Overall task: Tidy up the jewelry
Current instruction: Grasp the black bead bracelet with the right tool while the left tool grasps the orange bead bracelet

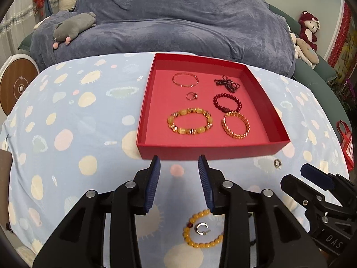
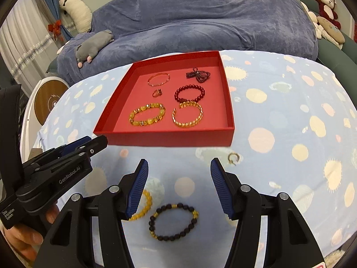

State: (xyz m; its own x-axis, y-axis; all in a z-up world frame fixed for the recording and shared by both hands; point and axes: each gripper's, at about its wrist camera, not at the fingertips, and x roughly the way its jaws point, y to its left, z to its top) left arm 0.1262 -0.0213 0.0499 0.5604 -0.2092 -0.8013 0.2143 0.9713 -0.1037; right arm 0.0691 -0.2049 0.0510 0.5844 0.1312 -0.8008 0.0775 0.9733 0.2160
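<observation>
A red tray (image 1: 207,150) (image 2: 169,139) sits on the spotted blue cloth and holds several bracelets and a ring (image 1: 191,96). My left gripper (image 1: 179,163) is open and empty, just in front of the tray's near wall. Below it lie a yellow bead bracelet (image 1: 202,243) and a small silver ear cuff (image 1: 202,227) inside its loop. My right gripper (image 2: 179,165) is open and empty above a black bead bracelet (image 2: 174,221). The yellow bracelet (image 2: 147,203) shows partly behind its left finger. A small gold hoop (image 2: 233,157) (image 1: 277,163) lies on the cloth near the tray's right corner.
A sofa under a blue-grey cover (image 1: 178,26) stands behind the table, with a grey plush toy (image 1: 73,26) on it. A round wooden-topped object (image 1: 16,87) stands at the left. A red bag (image 1: 347,143) hangs at the right edge.
</observation>
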